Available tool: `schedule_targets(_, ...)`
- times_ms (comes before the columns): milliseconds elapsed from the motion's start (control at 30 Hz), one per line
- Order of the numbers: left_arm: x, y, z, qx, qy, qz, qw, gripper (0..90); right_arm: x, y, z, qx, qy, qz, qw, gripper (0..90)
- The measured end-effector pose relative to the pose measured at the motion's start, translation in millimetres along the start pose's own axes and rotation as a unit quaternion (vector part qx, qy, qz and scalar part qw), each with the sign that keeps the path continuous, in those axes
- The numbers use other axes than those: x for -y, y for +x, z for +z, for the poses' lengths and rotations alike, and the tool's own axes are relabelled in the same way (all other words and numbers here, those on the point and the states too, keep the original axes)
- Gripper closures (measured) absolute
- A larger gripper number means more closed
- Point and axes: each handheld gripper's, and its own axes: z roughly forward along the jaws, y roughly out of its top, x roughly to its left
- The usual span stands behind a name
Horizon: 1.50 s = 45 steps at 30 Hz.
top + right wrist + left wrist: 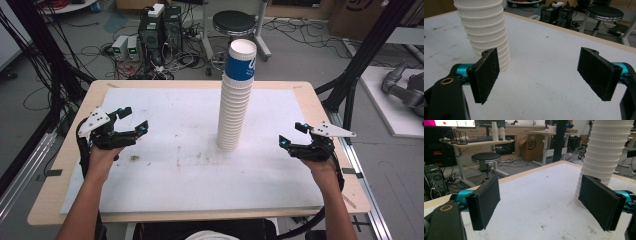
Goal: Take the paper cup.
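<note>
Nothing is started yet: your left hand-held gripper (134,118) and right hand-held gripper (292,134) both gape wide and empty, the tall stack of ribbed white paper cups (236,106) standing untouched between them on the white-topped desk (165,165).

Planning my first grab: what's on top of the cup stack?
The stack of paper cups ends in one blue-banded cup, mouth up, with nothing resting on it. Its inside is visible only near the rim; deeper down is hidden.
</note>
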Motion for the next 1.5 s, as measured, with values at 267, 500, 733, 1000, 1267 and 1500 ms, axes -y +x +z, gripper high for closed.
schedule_targets(267, 1.4, 0.8, 3.1, 0.002, 0.003, -0.001, 1.0, 17.0, -1.6, -2.3, -3.3, -0.003, -0.013, 0.012, 0.9998, 18.2)
schedule_targets(500, 0.7, -1.6, 4.2, 0.002, 0.006, -0.002, 1.0, 17.0, -10.1, 3.1, -6.8, -0.018, -0.023, 0.012, 0.9995, 18.2)
schedule_targets(733, -1.5, -4.0, 4.6, 0.008, 0.005, -0.005, 0.9999, 17.0, -24.2, 15.9, -3.0, -0.048, -0.031, 0.01, 0.9983, 18.2)
schedule_targets(1000, -1.7, -4.5, 5.8, 0.008, 0.006, -0.01, 0.9999, 17.0, -76.5, 35.7, 16.4, -0.105, -0.054, -0.031, 0.9925, 18.1)
schedule_targets(1267, -0.2, -4.1, 5.7, 0.01, 0.009, -0.015, 0.9998, 17.0, -106.8, 43.9, 39.4, -0.13, -0.051, -0.047, 0.9891, 18.1)
schedule_targets(1500, 1.0, -3.8, 6.7, 0.01, 0.011, -0.018, 0.9997, 17.0, -121.6, 46.2, 49.6, -0.135, -0.058, -0.05, 0.9878, 18.1)
